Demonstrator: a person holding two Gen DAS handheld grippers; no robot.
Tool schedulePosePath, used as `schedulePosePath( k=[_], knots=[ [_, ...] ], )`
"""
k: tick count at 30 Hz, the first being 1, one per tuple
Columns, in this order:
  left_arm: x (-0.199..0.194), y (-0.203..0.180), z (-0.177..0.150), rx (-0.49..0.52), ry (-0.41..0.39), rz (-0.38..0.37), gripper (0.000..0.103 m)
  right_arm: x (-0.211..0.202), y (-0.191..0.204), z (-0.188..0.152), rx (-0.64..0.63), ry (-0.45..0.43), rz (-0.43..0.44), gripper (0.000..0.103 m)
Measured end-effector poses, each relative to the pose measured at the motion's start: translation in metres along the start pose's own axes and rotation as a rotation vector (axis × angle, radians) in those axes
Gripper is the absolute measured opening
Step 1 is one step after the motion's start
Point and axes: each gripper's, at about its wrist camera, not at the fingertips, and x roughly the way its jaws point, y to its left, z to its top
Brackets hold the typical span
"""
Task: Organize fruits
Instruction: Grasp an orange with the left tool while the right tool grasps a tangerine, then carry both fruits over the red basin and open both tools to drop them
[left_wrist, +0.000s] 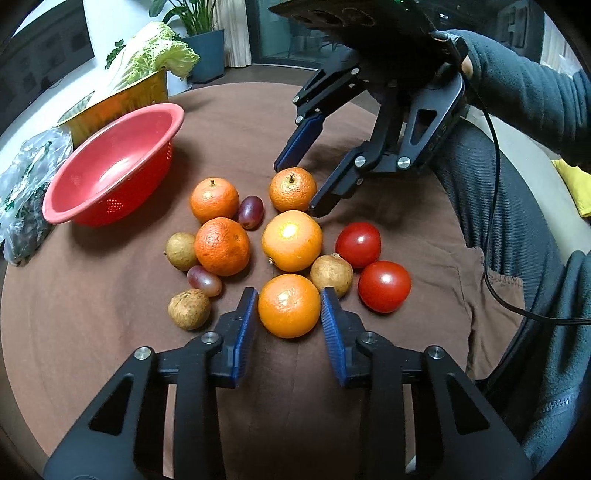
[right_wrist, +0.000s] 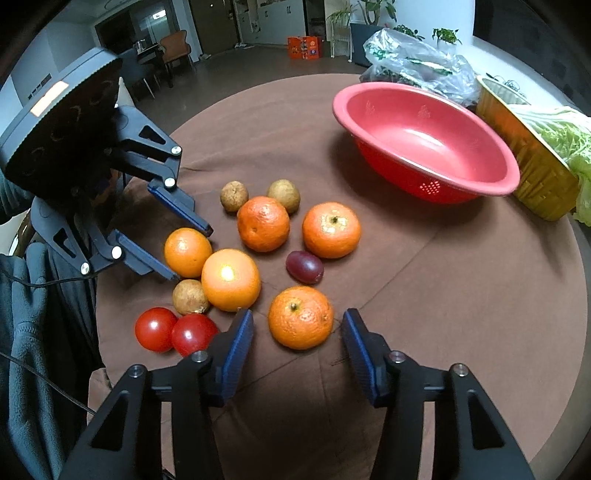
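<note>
Several oranges, two red tomatoes (left_wrist: 371, 266), brown longans and purple grapes lie clustered on the brown cloth. My left gripper (left_wrist: 289, 308) is open, its blue pads on either side of the nearest orange (left_wrist: 289, 305), close to touching it. It also shows in the right wrist view (right_wrist: 192, 253) around that orange (right_wrist: 187, 252). My right gripper (right_wrist: 297, 328) is open around another orange (right_wrist: 301, 317) with gaps on both sides. In the left wrist view the right gripper (left_wrist: 295, 188) straddles that orange (left_wrist: 292, 189). An empty red colander bowl (left_wrist: 110, 166) stands beside the fruit.
A gold box (right_wrist: 532, 162) with napa cabbage (left_wrist: 155, 55) stands behind the bowl (right_wrist: 424, 140). A plastic bag of greens (left_wrist: 26, 199) lies at the table edge. My legs and dark sleeves are at the table's right side in the left wrist view.
</note>
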Motion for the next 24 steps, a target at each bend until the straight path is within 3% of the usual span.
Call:
schedulePosePath(
  k=[7, 24],
  knots=[
    [0.002, 0.001, 0.001, 0.002, -0.008, -0.004, 0.032, 0.004, -0.003, 0.001, 0.003, 0.003, 0.004, 0.039],
    [-0.027, 0.014, -0.012, -0.038, -0.054, 0.04, 0.031, -0.02, -0.015, -0.004, 0.05, -0.076, -0.027, 0.038]
  ],
)
